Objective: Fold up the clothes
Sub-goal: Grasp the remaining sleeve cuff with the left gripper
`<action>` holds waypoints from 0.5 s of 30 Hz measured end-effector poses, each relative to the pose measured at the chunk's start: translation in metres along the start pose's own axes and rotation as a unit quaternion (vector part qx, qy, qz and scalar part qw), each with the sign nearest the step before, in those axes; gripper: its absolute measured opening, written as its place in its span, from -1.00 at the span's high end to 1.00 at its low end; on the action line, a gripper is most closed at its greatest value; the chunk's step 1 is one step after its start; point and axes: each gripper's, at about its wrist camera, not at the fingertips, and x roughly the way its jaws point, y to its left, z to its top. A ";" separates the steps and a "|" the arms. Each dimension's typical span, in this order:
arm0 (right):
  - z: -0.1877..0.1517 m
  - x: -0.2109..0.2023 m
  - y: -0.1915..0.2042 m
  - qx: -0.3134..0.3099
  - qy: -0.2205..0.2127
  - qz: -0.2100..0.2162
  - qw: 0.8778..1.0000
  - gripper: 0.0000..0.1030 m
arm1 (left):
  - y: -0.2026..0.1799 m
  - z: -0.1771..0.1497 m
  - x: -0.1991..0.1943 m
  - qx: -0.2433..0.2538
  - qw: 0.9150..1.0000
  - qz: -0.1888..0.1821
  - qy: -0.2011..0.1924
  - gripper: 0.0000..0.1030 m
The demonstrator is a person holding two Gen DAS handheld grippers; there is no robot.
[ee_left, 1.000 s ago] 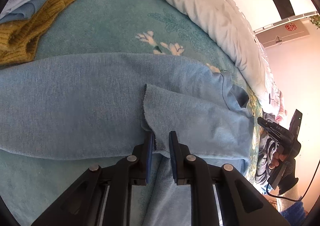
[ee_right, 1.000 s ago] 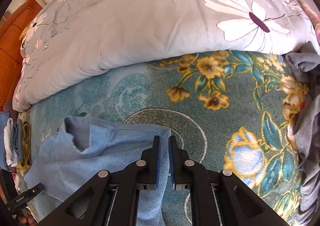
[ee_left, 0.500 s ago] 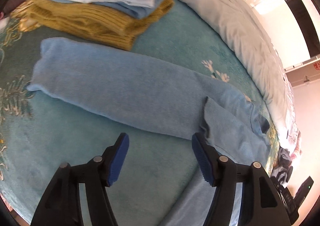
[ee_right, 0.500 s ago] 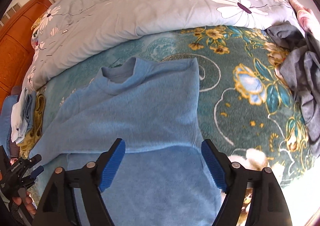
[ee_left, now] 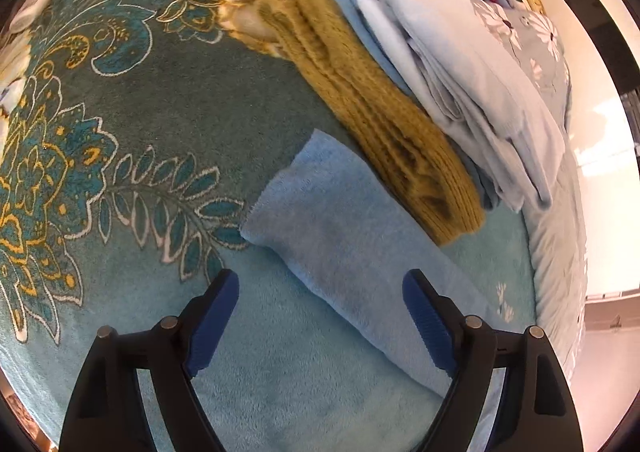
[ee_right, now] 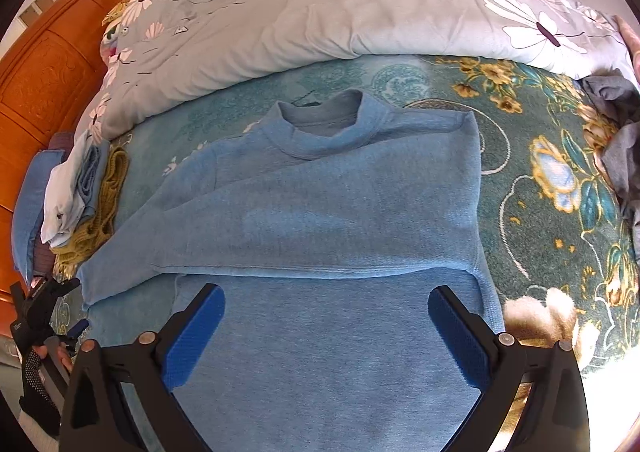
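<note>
Right gripper [ee_right: 326, 336] at frame bottom stands with jaws spread, empty, above the soft blue fleece sweatshirt [ee_right: 320, 211] lying flat mid-frame on the teal floral blanket [ee_right: 540, 187]. Left gripper [ee_left: 320, 324], likewise released, hovers near the sleeve cuff [ee_left: 296, 191]. Judged light, limp, non-slippery; pinch cuff or hem edge.

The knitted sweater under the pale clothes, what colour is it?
Mustard yellow knitted sweater, clearest in the left wrist view.

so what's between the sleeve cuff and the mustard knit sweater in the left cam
Only bare teal floral blanket; left wrist view shows a thin gap between sleeve cuff and mustard knit sweater.
</note>
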 end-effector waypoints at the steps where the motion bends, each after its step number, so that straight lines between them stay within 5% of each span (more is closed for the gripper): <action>1: -0.001 0.000 0.003 -0.004 0.000 0.003 1.000 -1.00 | 0.002 0.003 0.001 -0.008 1.000 -0.001 -0.003 -0.65; 5: -0.002 0.000 0.012 -0.015 0.004 0.011 1.000 -1.00 | 0.008 0.007 0.002 -0.023 1.000 0.000 -0.011 -0.56; 7: -0.003 -0.001 0.014 -0.015 0.003 0.011 1.000 -1.00 | 0.011 0.009 0.002 -0.030 0.999 0.000 -0.014 -0.15; 11: -0.003 -0.004 0.009 -0.003 -0.003 0.010 1.000 -1.00 | 0.017 0.012 0.002 -0.043 0.999 0.001 -0.022 0.23; 13: -0.003 -0.007 0.006 0.002 -0.006 0.011 1.000 -1.00 | 0.020 0.014 0.002 -0.050 0.998 0.001 -0.026 0.80; 15: -0.002 -0.010 0.004 0.004 -0.007 0.011 1.000 -1.00 | 0.023 0.016 0.002 -0.057 0.998 0.001 -0.029 0.88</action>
